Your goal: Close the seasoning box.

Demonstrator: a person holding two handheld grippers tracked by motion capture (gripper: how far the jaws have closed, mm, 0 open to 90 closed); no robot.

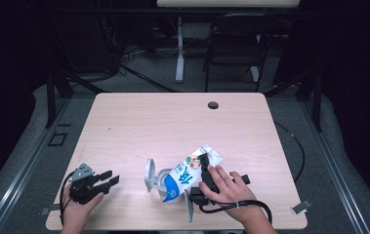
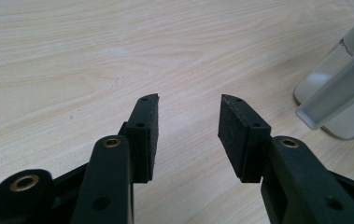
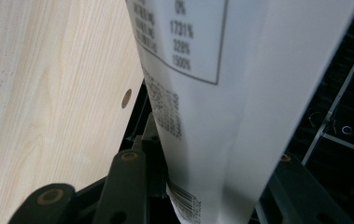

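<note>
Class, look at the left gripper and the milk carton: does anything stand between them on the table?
Yes. A clear plastic holder stands upright between the open left gripper and the milk carton, which the right gripper clasps. In the left gripper view the holder stands at the right edge, with bare wooden table directly ahead.

Occluded and cropped regions

The carton (image 3: 221, 107) is running past the right gripper view's top and bottom edges, hiding both pads; the clear container (image 2: 343, 93) is leaving the left gripper view's right edge.
</note>
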